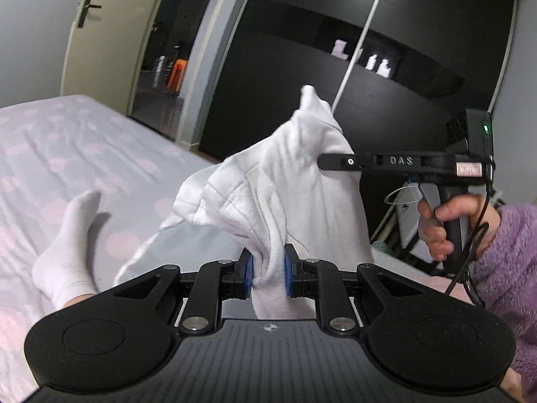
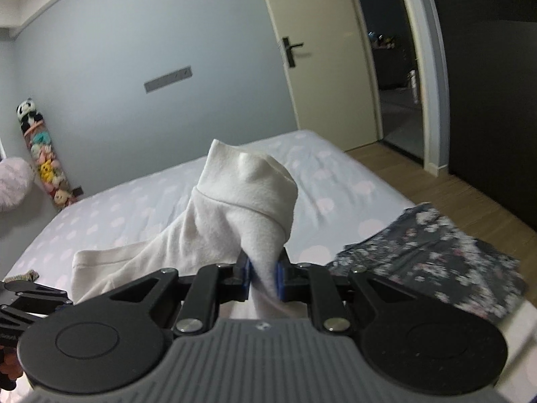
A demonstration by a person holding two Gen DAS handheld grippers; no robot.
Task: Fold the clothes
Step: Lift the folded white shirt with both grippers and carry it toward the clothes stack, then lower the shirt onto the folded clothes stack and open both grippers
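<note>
A white garment (image 1: pixel 278 181) hangs bunched in the air above the bed, held between both grippers. My left gripper (image 1: pixel 268 275) is shut on one edge of it, cloth pinched between the blue pads. My right gripper (image 2: pixel 263 277) is shut on another part of the white garment (image 2: pixel 235 208); it also shows from the side in the left wrist view (image 1: pixel 339 161), its fingers buried in the cloth. The rest of the garment trails down to the bed (image 2: pixel 100 258).
The bed (image 1: pixel 67 154) has a pale sheet with pink dots. A foot in a white sock (image 1: pixel 67 255) rests on it. A dark floral garment (image 2: pixel 443 255) lies at the bed's right edge. A dark wardrobe (image 1: pixel 302 60) and an open doorway (image 2: pixel 396 67) stand beyond.
</note>
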